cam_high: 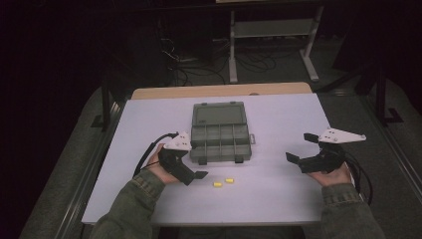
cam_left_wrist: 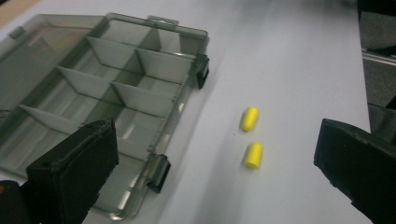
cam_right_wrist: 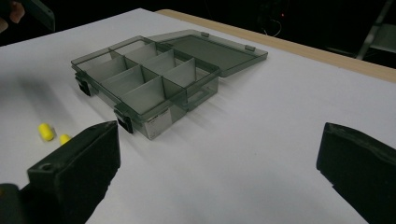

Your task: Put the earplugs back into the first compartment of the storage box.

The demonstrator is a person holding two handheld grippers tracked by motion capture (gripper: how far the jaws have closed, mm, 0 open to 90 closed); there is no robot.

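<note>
An open grey see-through organizer box (cam_high: 220,139) with several empty compartments lies mid-table, its lid (cam_high: 219,113) folded flat behind it. Two small yellow earplugs (cam_high: 217,183) (cam_high: 229,180) lie on the white table (cam_high: 278,194) just in front of the box. My left gripper (cam_high: 196,163) hovers open at the box's front left corner. In the left gripper view the earplugs (cam_left_wrist: 250,118) (cam_left_wrist: 253,155) lie ahead between the spread jaws of the left gripper (cam_left_wrist: 215,140), with the box (cam_left_wrist: 116,88) to their left. My right gripper (cam_high: 301,148) is open and empty, well right of the box.
In the right gripper view the box (cam_right_wrist: 144,79), its lid (cam_right_wrist: 210,51) and the earplugs (cam_right_wrist: 46,131) (cam_right_wrist: 64,138) lie beyond the right gripper (cam_right_wrist: 219,140). A wooden strip (cam_high: 221,90) edges the table's far side; cables and a metal stand (cam_high: 271,30) sit on the dark floor behind.
</note>
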